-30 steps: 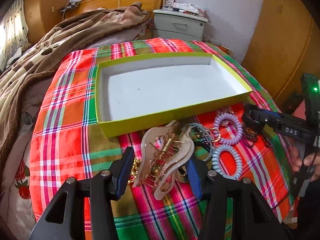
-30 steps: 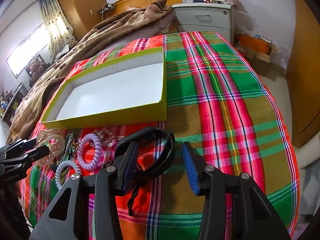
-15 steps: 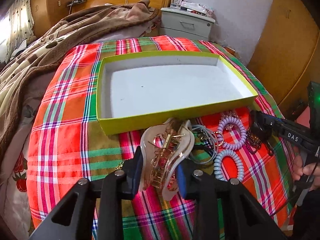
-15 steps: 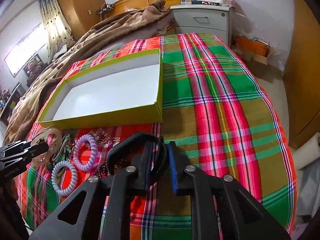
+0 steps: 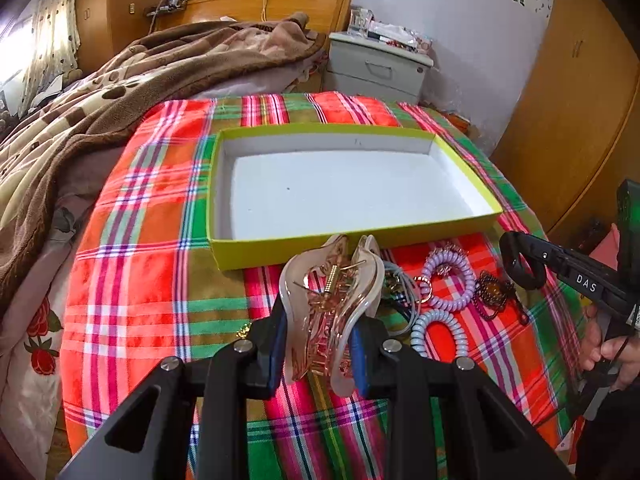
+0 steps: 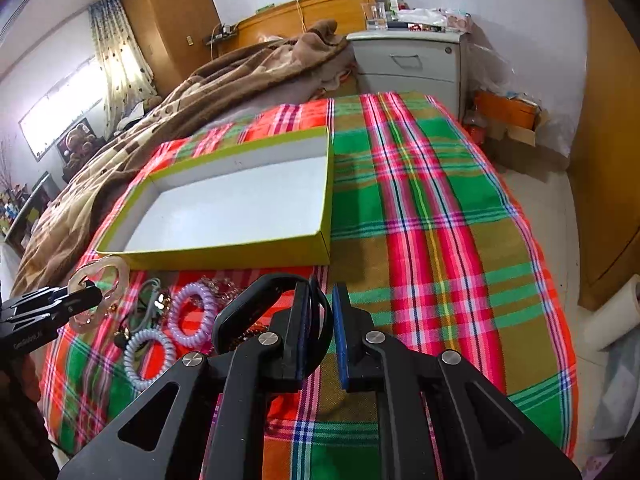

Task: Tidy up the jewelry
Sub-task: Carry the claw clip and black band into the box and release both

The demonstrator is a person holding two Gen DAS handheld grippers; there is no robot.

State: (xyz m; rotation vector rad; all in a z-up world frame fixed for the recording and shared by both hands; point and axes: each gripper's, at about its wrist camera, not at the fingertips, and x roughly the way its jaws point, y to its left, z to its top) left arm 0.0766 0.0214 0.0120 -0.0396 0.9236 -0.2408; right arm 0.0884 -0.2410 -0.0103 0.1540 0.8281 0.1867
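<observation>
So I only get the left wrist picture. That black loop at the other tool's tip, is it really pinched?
Observer: Yes. In the right wrist view the black band sits between the blue pads of the right gripper, which are nearly together.
Operator: What lies to the right of the box?
Observer: Past the yellow-green box there is just plaid cloth, and a white roll on the floor beyond the bed's edge.
Operator: Does my clip look held from over there?
Observer: Yes. Seen from the side, the hair claw is gripped by the left gripper and sticks out past its tips.
</observation>
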